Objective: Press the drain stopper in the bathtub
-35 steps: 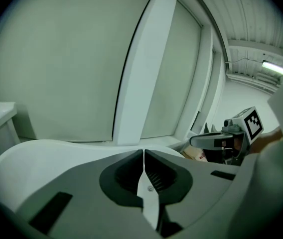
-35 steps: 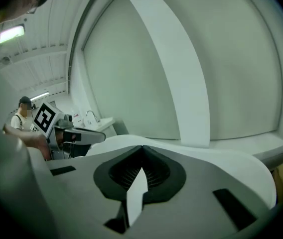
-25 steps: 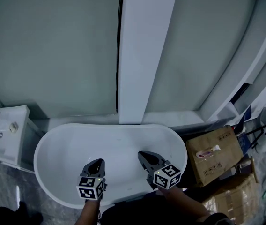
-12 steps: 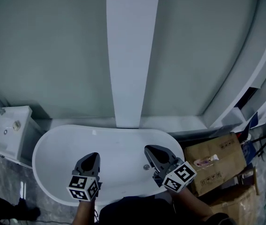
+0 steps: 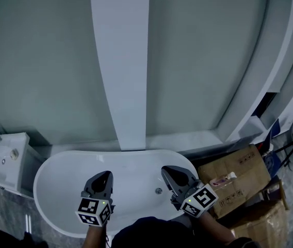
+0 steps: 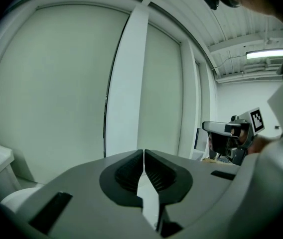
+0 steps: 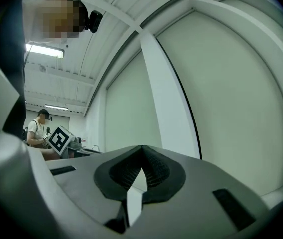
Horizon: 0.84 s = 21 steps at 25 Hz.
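Observation:
A white oval bathtub point(image 5: 59, 180) lies below me in the head view. Its small round metal drain stopper point(image 5: 158, 191) sits on the tub floor toward the right end. My left gripper point(image 5: 103, 176) hangs over the tub's left half, jaws shut and empty. My right gripper point(image 5: 170, 171) hovers just right of the stopper, above it and not touching, also shut on nothing. In the left gripper view the left gripper point(image 6: 144, 153) points at the wall, tips together. The right gripper point(image 7: 142, 151) in its own view likewise faces the wall panels.
A white pillar point(image 5: 121, 66) rises behind the tub between pale wall panels. A white basin unit point(image 5: 4, 159) stands at the left. Cardboard boxes point(image 5: 237, 177) are stacked right of the tub. Another person with a gripper point(image 7: 38, 128) shows far off in the right gripper view.
The head view has swung, so the pillar leans left and the tub sits lower. Both grippers stay shut over the tub; the stopper now shows just left of the right gripper.

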{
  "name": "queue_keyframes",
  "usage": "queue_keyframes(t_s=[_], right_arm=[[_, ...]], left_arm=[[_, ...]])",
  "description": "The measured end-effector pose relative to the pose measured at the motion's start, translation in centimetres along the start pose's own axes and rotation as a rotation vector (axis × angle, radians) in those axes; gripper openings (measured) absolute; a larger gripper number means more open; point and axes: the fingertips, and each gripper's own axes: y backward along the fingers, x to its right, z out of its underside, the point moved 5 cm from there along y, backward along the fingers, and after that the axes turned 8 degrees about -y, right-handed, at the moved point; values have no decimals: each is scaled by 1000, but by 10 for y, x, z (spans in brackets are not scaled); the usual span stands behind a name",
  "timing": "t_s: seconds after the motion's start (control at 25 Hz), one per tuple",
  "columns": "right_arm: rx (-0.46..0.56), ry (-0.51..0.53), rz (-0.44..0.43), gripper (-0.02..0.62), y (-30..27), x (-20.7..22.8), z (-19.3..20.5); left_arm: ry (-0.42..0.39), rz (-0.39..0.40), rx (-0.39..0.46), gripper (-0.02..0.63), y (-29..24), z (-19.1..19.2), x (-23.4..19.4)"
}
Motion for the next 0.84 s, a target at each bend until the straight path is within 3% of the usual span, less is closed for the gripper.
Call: queue_keyframes(t_s=[0.28, 0.84], right_arm=[[64, -14, -29, 11, 1, -12, -17], [89, -35, -80, 11, -12, -29, -20]], left_arm=[[-48, 34, 32, 25, -1, -16, 6], [-29, 12, 25, 23, 12, -9, -9]])
